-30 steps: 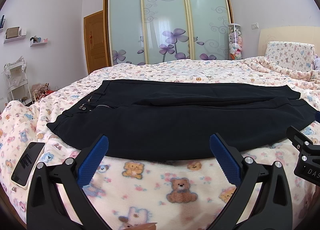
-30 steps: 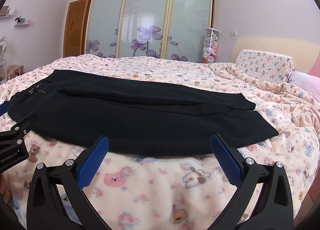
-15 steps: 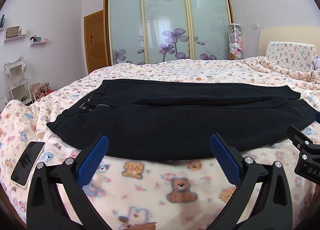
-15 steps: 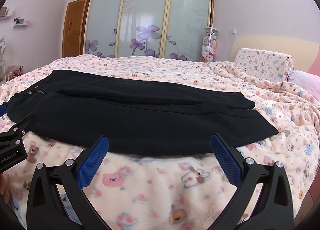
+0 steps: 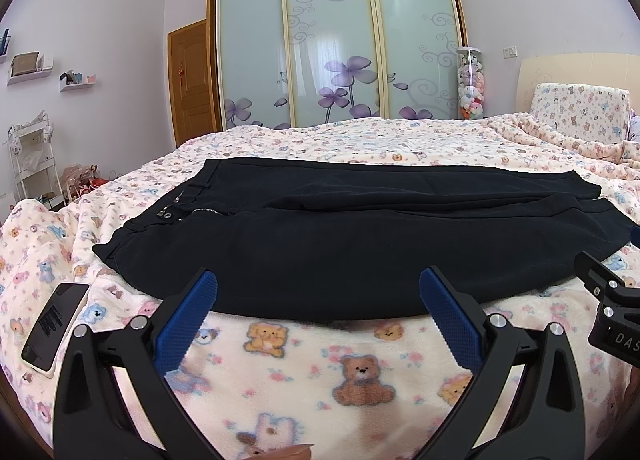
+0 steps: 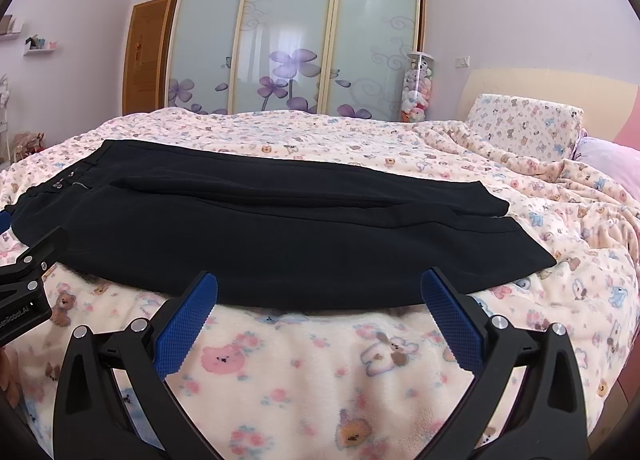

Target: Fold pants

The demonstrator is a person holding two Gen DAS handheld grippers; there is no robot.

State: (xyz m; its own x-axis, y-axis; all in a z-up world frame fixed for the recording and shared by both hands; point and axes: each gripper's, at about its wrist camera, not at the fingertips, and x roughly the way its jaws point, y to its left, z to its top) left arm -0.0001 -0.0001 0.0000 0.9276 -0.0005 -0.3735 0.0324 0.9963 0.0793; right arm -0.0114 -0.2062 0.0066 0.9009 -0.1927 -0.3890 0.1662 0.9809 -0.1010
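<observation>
Black pants (image 5: 340, 228) lie flat across the bed, waistband with zipper at the left, leg hems at the right; the same pants (image 6: 280, 228) fill the middle of the right wrist view. My left gripper (image 5: 318, 288) hovers open just short of the near hem edge, blue pads wide apart, nothing between them. My right gripper (image 6: 319, 290) is likewise open at the near edge, further toward the leg ends. Each gripper's body shows at the edge of the other's view.
The bed is covered by a teddy-bear print blanket (image 5: 320, 372). A dark phone (image 5: 54, 326) lies near the bed's left edge. A pillow (image 6: 524, 126) sits at the headboard. Sliding wardrobe doors (image 5: 332, 48) stand behind the bed.
Both grippers have barely shifted; the views are almost the same, and the pants lie as before.
</observation>
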